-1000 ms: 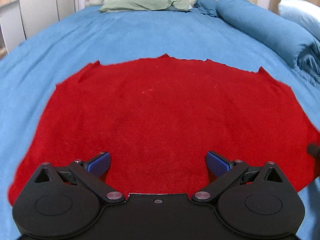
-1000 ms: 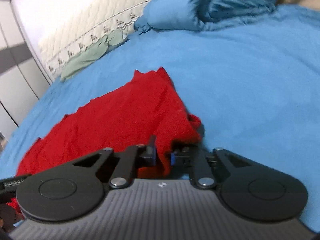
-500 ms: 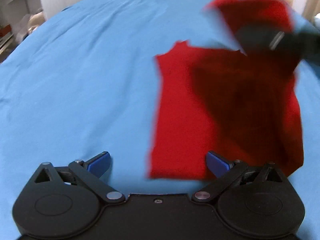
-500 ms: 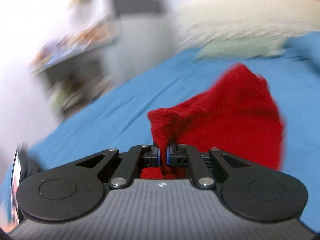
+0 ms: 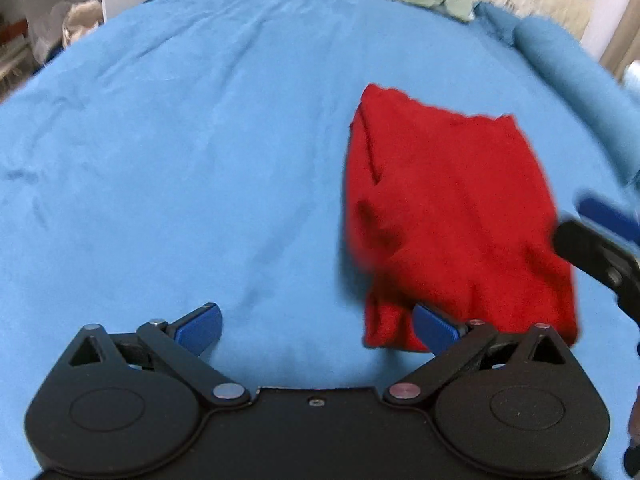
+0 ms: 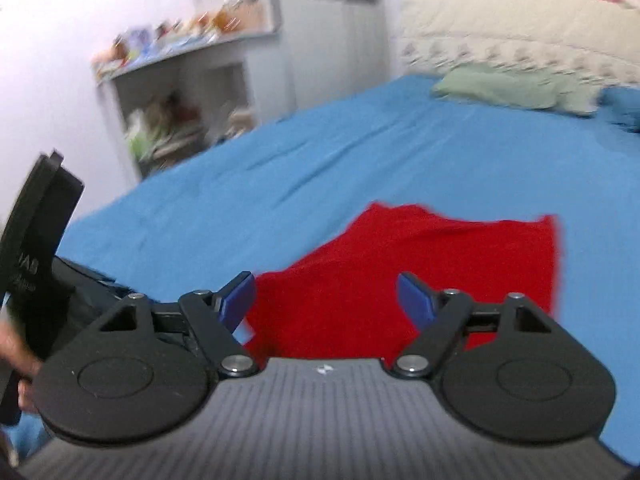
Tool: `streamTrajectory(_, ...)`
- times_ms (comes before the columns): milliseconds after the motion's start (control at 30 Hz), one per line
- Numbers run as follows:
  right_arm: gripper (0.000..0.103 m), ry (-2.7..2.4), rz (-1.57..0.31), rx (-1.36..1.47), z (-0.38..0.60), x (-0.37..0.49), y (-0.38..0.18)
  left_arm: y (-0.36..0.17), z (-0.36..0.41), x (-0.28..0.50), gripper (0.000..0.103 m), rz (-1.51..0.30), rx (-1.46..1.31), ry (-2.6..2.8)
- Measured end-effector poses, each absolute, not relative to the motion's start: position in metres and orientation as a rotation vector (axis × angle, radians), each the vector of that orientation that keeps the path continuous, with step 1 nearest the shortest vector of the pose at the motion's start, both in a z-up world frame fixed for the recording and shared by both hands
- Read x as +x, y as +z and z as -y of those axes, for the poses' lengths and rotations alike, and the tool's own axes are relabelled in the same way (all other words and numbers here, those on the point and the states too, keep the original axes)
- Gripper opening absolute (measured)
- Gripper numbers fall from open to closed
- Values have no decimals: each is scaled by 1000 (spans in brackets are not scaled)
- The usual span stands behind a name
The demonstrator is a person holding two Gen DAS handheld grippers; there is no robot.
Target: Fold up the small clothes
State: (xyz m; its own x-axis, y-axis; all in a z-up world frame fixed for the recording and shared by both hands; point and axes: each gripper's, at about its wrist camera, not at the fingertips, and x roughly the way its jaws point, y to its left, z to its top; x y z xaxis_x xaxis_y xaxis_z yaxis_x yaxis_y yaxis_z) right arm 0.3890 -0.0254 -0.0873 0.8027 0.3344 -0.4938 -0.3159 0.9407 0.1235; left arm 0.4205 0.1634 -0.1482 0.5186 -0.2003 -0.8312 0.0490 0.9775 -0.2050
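1. Left wrist view: left gripper (image 5: 316,322) spread wide over the blue bedsheet (image 5: 180,168), nothing between the blue pads. Red knitted cloth (image 5: 452,216) folded over on itself, lying ahead and to the right of this gripper, near corner just behind the right-side pad; touching or not, cannot tell. Right gripper's dark finger and blue pad poking in at the far right edge, close beside the cloth's right side.

2. Right wrist view: right gripper (image 6: 326,298) with jaws just opened, now standing wide, nothing pinched; red cloth lying flat on the sheet straight ahead and below, showing in the gap but free of the pads. Black body of the left tool and a bit of a hand at the left edge. Pale green pillow (image 6: 508,88) and cream quilted headboard (image 6: 520,32) far ahead.

3. Step in hand, by judgement: one fold laid and let go. Next: pick the cloth's short edge, pinch both corners, carry across for a second fold, keeping layers aligned.
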Motion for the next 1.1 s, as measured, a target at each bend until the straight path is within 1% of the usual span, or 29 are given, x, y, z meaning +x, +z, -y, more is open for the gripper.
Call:
streamTrajectory(67, 93, 260, -541, 9, 42, 369, -94, -144, -171, 416, 103, -1017, -237, -201)
streamTrajectory(167, 90, 168, -590, -90, 52, 348, -117, -143, -171, 414, 103, -1002, -308, -236)
streamTrajectory(267, 83, 135, -637, -156, 55, 335, -137, -148, -162, 418, 101, -998, -335, -231)
streamTrajectory(300, 79, 128, -643, -167, 54, 333, -141, -150, -161, 421, 101, -996, -341, -226)
streamTrajectory(333, 77, 120, -646, -174, 53, 332, -144, -151, -158, 424, 100, -995, -345, -221)
streamTrajectory(400, 77, 105, -644, -183, 52, 333, -147, -151, -153, 426, 97, -984, -355, -220)
streamTrajectory(467, 76, 98, -645, -191, 51, 334, -152, -151, -150, 426, 96, -981, -363, -223)
streamTrajectory(567, 70, 101, -660, -230, 45, 344, -159, -151, -148, 428, 96, -972, -374, -227)
streamTrajectory(633, 63, 113, -665, -243, 40, 347, -160, -150, -148, 428, 96, -967, -374, -224)
streamTrajectory(867, 63, 126, -666, -312, 38, 337, -161, -151, -143, 430, 96, -967, -363, -217)
streamTrajectory(967, 55, 105, -674, -268, 44, 341, -164, -151, -142, 429, 96, -969, -356, -220)
streamTrajectory(1067, 54, 88, -680, -236, 47, 347, -164, -152, -139, 429, 96, -974, -339, -213)
streamTrajectory(1100, 51, 86, -676, -243, 46, 348, -164, -153, -138, 430, 96, -976, -337, -211)
